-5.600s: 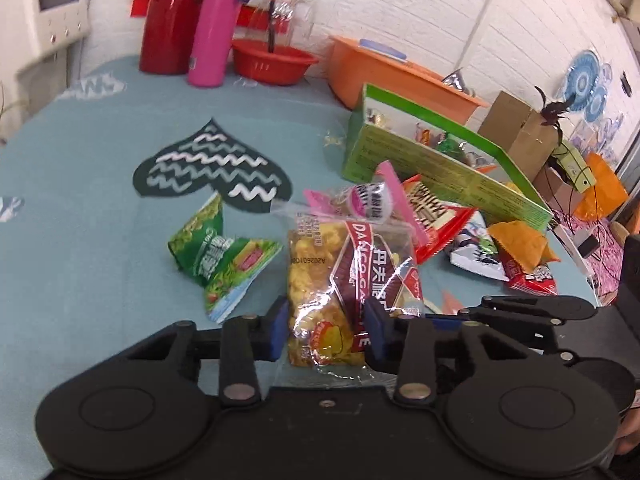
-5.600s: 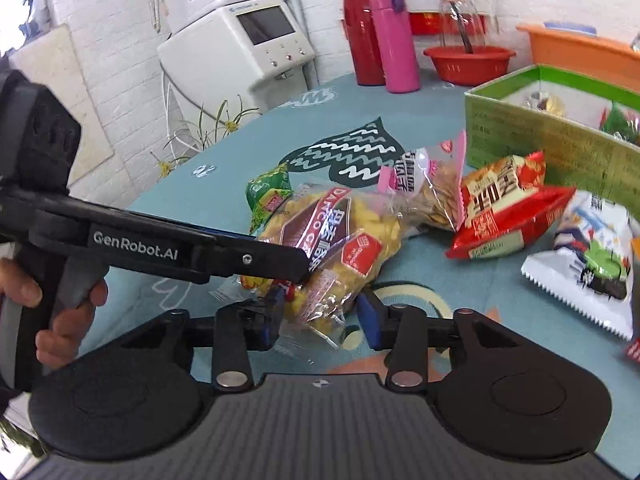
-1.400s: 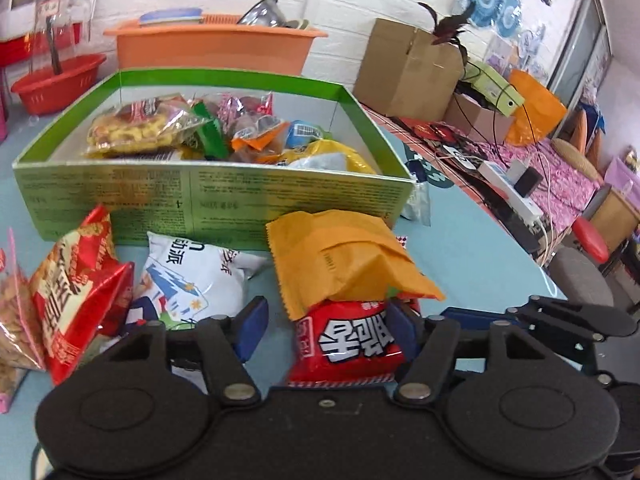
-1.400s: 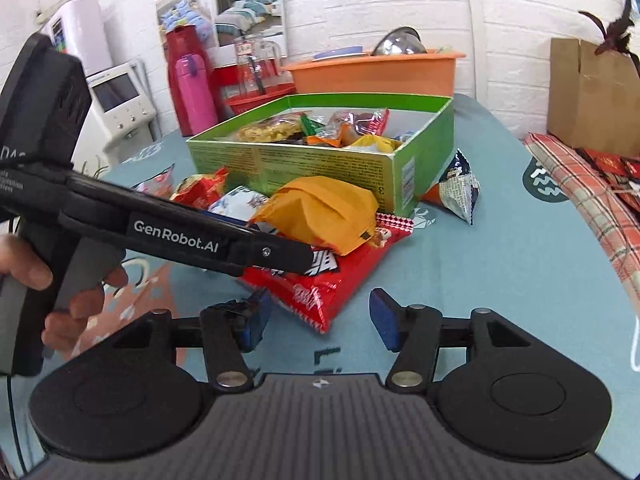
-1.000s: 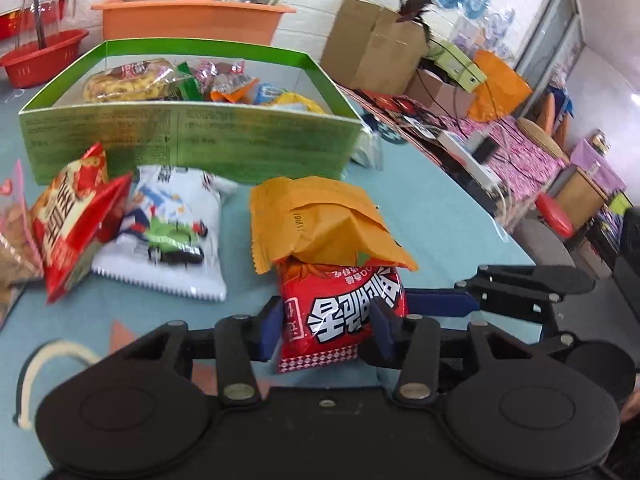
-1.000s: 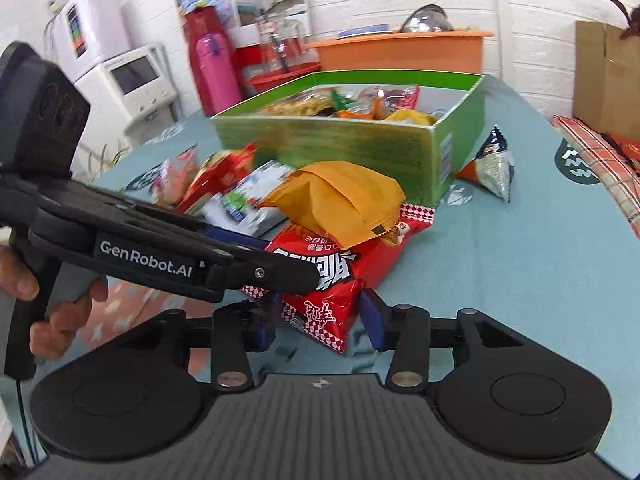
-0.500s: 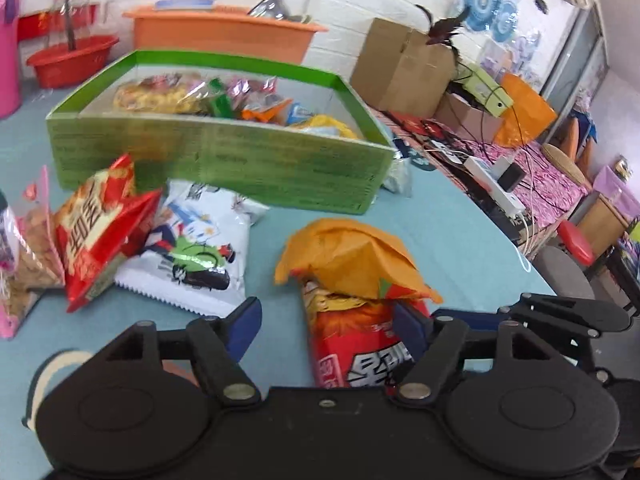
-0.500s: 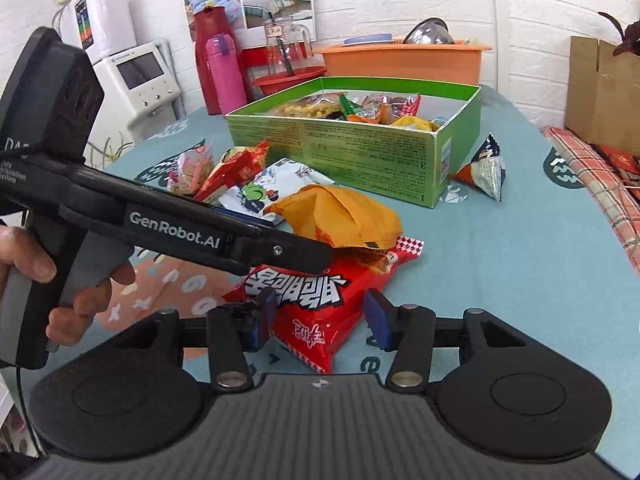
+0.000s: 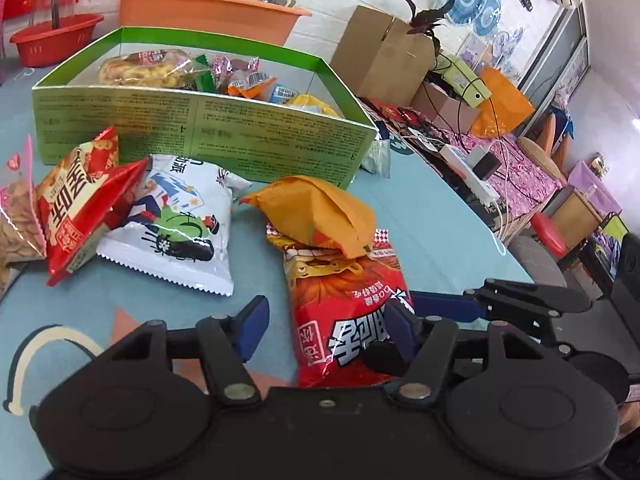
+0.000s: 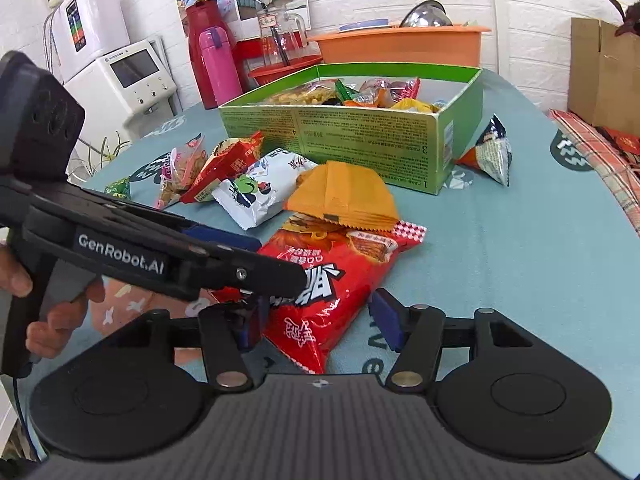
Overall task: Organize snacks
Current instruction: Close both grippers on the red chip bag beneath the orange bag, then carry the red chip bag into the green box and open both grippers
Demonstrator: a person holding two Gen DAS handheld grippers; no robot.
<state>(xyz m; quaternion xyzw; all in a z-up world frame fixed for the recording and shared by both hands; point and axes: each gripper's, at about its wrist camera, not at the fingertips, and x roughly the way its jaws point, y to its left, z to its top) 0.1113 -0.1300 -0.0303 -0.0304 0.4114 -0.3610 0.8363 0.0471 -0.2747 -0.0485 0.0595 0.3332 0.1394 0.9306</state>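
both grippers' jaws just spread off the red snack bag (image 9: 346,312), now flat on the table (image 10: 500,248)

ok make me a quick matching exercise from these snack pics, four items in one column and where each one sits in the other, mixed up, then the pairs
Items
1. orange packet
2. red packet
3. white packet
4. triangular packet

Places
A. on the cloth to the right of the green box, seen from the right wrist
B. between the open fingers of both grippers
C. lying on the far end of the red packet
D. left of the orange packet, beside a red-and-gold bag

Pairs: 1-C, 2-B, 3-D, 4-A
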